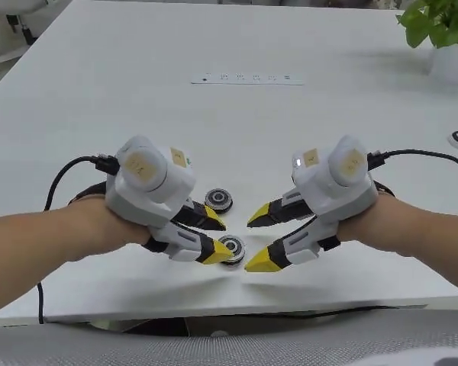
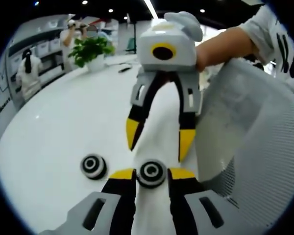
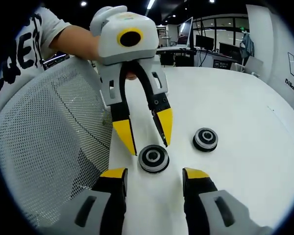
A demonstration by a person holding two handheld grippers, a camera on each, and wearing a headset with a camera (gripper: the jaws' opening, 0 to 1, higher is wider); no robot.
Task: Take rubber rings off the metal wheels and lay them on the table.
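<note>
Two hand-held grippers face each other over a small metal wheel near the front edge of a white desk [image 1: 137,91]. The left gripper [image 1: 218,238] holds its fingers [image 2: 121,175] apart, one on each side of the near wheel [image 3: 153,158]; whether they touch it cannot be told. The right gripper [image 1: 253,242] points in from the opposite side, its fingers [image 3: 112,177] spread wide and holding nothing, tips just short of the same wheel. The far wheel [image 3: 206,139] lies flat just beside it, toward the middle of the desk, with nothing touching it. The black ring [image 3: 154,169] sits on the near wheel, and the far wheel wears one too, so by the look of things no ring has come off and none lies on the desk.

Trouble could start with the grip. If the left gripper pinches on the rubber rather than the metal, it would likely pin the ring in place and the right could not peel it. The wheel is small and lies flat close to the edge, so a sideways nudge from a fingertip might skid it off the desk or knock it into the far wheel. A tip that slips off the thin ring could flick the wheel loose, and a stretched ring let go too early may spring away.
</note>
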